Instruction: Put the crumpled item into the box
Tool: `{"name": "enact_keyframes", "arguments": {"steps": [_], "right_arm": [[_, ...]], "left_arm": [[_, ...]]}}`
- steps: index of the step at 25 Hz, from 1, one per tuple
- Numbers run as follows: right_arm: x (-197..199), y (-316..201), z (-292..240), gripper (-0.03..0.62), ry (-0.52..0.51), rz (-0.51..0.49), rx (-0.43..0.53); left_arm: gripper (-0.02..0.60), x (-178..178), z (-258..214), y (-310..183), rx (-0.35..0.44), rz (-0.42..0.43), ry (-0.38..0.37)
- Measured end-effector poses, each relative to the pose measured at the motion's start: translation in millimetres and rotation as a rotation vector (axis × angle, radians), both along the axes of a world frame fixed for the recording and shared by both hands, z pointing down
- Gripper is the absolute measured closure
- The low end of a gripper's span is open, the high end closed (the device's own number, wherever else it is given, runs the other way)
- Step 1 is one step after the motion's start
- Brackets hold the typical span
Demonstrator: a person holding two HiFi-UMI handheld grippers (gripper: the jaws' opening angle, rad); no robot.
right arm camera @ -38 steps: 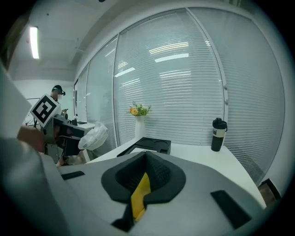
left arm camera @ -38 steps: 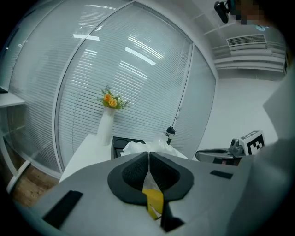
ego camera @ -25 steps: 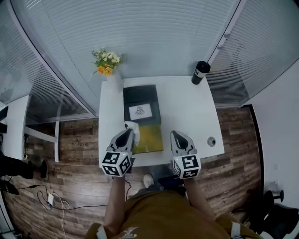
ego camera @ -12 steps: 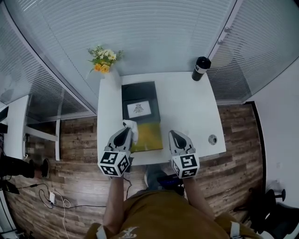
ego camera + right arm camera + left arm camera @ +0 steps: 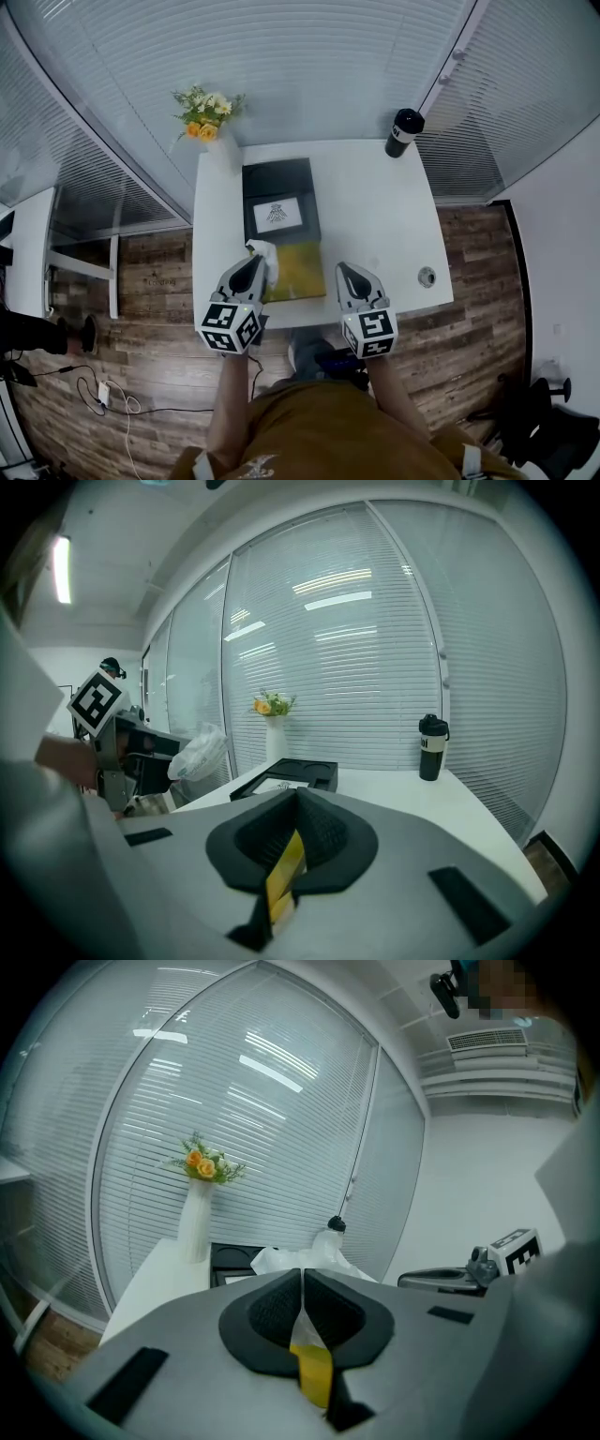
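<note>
A black open box (image 5: 277, 180) with a white card (image 5: 277, 215) in it lies on the white table (image 5: 375, 225), and a yellow-green panel (image 5: 300, 272) adjoins its near end. My left gripper (image 5: 255, 265) hovers at the table's front edge, left of the panel, shut on a crumpled white plastic item (image 5: 263, 251). That crumpled item (image 5: 309, 1258) bulges above the closed jaws, and the right gripper view shows the crumpled item (image 5: 199, 750) too. My right gripper (image 5: 345, 272) is shut and empty, over the front edge right of the panel.
A white vase of yellow flowers (image 5: 208, 112) stands at the table's back left corner. A black tumbler (image 5: 403, 131) is at the back right. A small round object (image 5: 427, 277) lies near the front right edge. Blinds enclose the far side; wooden floor lies around.
Almost nothing differs. Both grippers sit slightly lower and further left in the head view, and the left one keeps its hold on the crumpled item.
</note>
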State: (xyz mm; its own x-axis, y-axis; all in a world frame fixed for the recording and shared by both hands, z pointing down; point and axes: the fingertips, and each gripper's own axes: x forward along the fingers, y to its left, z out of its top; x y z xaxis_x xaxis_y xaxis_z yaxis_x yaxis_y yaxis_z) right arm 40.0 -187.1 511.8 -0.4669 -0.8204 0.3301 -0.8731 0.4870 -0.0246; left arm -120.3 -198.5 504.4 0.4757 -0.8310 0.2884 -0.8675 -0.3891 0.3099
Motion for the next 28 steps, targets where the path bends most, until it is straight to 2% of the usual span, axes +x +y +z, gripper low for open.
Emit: {"name": "enact_keyframes", "arguments": {"steps": [17,25,28], "right_arm": [[8.7,-16.7,33.9,0.582,0.026,-0.01,-0.075],[12.6,-24.3,56.0,0.582,0.04,-0.002,-0.136],[10.5,-27.9,61.4,0.582,0.042,-0.013,-0.146]], "left_arm": [[0.546,13.2,51.9,-12.1,-0.107,0.054,-0.054],[0.546,25.9,88.2,-11.2,-0.212,0.103,-0.073],[0.546,25.6,99.5,-13.8,-0.245,0.093,-0.101]]}}
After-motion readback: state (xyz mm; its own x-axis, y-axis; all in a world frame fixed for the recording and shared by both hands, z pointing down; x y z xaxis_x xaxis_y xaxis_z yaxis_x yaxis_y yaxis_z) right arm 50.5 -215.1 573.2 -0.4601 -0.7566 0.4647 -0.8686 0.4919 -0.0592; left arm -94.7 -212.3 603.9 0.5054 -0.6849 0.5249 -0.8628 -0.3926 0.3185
